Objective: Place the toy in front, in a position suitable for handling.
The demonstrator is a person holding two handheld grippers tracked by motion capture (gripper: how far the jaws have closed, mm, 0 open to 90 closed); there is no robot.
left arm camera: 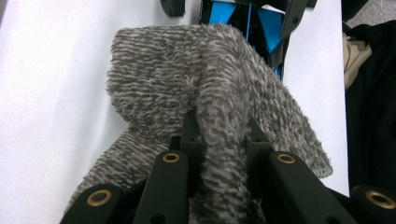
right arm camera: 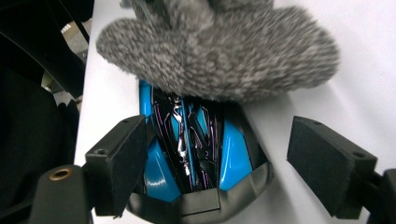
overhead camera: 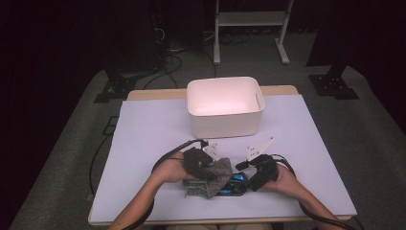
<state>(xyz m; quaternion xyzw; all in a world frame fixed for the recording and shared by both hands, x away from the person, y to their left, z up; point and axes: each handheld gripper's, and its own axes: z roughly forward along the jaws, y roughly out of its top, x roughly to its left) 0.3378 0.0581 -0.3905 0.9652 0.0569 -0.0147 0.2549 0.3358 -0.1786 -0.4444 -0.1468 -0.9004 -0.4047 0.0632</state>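
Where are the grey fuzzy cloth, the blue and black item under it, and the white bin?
grey fuzzy cloth (left arm camera: 196,79), left gripper view, its upper fold.
blue and black item (right arm camera: 196,140), right gripper view, its patterned middle.
white bin (overhead camera: 225,123), high view, its front wall.

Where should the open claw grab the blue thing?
Probably at its near, rounded end. In the right gripper view the right claw already stands open on either side of the blue thing, which lies flat on the table. Its far end hides under the sock, pinched by the left claw.
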